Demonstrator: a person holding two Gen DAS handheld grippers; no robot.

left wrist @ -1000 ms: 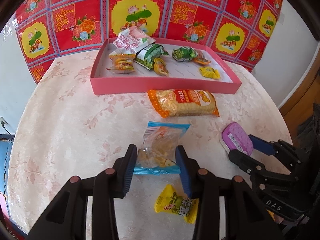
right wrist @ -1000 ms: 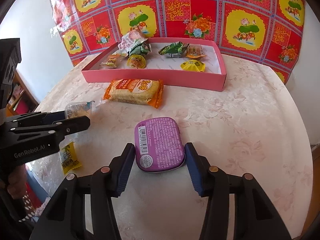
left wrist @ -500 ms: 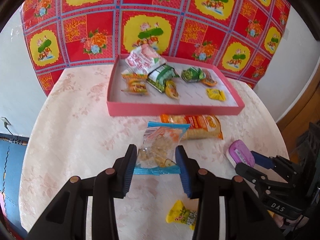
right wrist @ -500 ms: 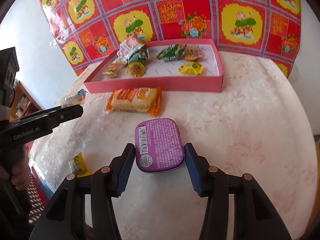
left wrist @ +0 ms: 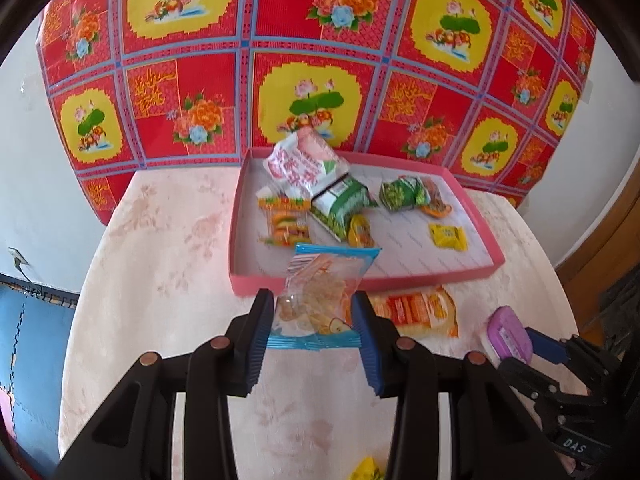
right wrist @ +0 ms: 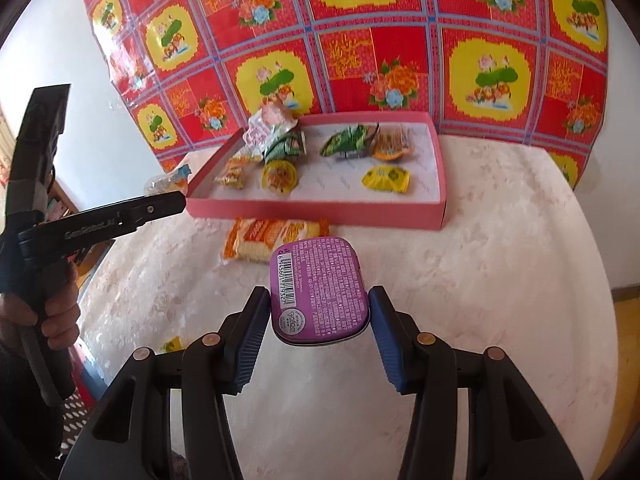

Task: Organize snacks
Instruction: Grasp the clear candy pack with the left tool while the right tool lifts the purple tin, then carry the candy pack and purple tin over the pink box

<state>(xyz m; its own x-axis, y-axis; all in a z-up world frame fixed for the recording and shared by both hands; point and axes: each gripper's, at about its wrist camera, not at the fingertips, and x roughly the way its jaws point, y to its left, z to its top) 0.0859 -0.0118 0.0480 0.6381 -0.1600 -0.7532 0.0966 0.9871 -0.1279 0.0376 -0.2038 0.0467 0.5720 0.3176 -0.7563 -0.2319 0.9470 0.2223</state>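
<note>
Round table [left wrist: 160, 280] w/ pale floral cloth, pink tray [left wrist: 486, 248] at the back holding several snacks. Orange cracker pack [right wrist: 264, 238] lies just in front of the tray. Left gripper [left wrist: 316, 320] clamps a clear snack bag [left wrist: 320, 296], off the table. Right gripper [right wrist: 320, 312] clamps a purple tin [right wrist: 318, 286], also lifted.

clear packet [left wrist: 320, 296] lifted, purple tin [right wrist: 318, 286] lifted
</note>
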